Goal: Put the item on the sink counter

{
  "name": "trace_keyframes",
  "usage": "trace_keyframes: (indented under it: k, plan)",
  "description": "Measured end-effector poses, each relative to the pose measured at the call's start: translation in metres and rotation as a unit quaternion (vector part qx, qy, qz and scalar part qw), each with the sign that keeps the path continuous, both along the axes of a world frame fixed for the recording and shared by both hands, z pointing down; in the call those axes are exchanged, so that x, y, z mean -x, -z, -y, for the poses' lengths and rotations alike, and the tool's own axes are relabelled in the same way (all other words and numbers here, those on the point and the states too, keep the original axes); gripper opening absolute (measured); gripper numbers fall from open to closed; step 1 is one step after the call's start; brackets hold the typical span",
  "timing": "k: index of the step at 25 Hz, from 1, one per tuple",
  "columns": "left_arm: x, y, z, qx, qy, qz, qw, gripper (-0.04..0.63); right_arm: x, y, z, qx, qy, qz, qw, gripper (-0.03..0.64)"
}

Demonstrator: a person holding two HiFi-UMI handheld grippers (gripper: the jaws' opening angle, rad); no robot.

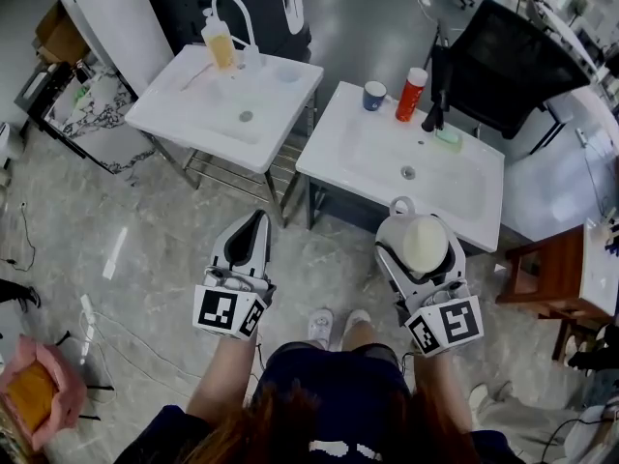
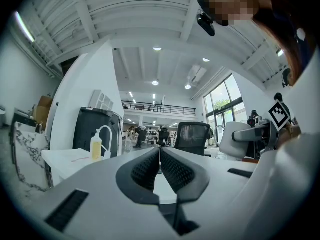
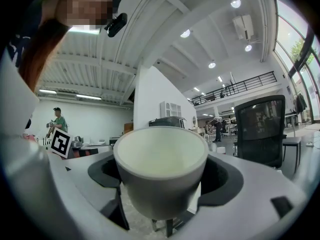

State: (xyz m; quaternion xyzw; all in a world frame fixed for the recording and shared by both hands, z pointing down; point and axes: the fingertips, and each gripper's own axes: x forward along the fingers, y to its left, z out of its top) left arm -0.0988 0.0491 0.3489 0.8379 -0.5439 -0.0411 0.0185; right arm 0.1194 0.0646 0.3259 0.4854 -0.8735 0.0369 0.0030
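My right gripper (image 1: 418, 245) is shut on a white cup (image 1: 424, 244) with a handle at its far side, held upright in front of the right sink counter (image 1: 334, 143). In the right gripper view the cup (image 3: 161, 171) fills the space between the jaws, its empty inside facing the camera. My left gripper (image 1: 250, 232) hangs over the floor between the two sinks. Its dark pads (image 2: 145, 169) meet with nothing between them.
The right sink counter carries a blue mug (image 1: 374, 96), a red bottle (image 1: 411, 95) and a green sponge (image 1: 448, 137) along its far edge. The left sink (image 1: 160, 109) has a yellow soap bottle (image 1: 221, 43) and a faucet (image 1: 234, 8). A black office chair (image 1: 513, 66) stands behind; a wooden stool (image 1: 551, 274) is at right.
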Motion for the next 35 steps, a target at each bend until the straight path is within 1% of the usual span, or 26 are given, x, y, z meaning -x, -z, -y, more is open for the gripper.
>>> trace_keyframes:
  k: [5, 9, 12, 17, 24, 30, 35]
  plan:
    - [0.006, -0.013, 0.018, 0.010, 0.024, -0.001, 0.9997, 0.025, 0.004, -0.010, 0.032, 0.006, 0.020, 0.005, 1.000, 0.451]
    - [0.004, -0.019, 0.045, 0.014, 0.045, 0.001, 0.9989, 0.025, 0.002, -0.018, 0.070, 0.012, 0.044, 0.011, 0.999, 0.451]
    - [-0.002, -0.017, 0.076, 0.011, 0.067, 0.002, 0.9977, 0.025, -0.006, -0.017, 0.111, 0.009, 0.063, 0.012, 0.998, 0.451]
    - [-0.018, -0.009, 0.143, 0.003, 0.102, 0.003, 0.9948, 0.025, -0.018, -0.005, 0.191, -0.004, 0.101, 0.009, 0.995, 0.451]
    - [-0.052, -0.006, 0.229, 0.003, 0.140, 0.003, 0.9901, 0.025, -0.040, -0.004, 0.296, 0.001, 0.151, 0.007, 0.989, 0.451]
    - [-0.059, -0.006, 0.277, 0.014, 0.170, 0.003, 0.9854, 0.025, -0.045, -0.009, 0.355, 0.011, 0.179, 0.004, 0.984, 0.451]
    - [-0.046, -0.013, 0.305, 0.021, 0.181, 0.006, 0.9832, 0.025, -0.030, -0.023, 0.392, 0.022, 0.189, 0.005, 0.982, 0.451]
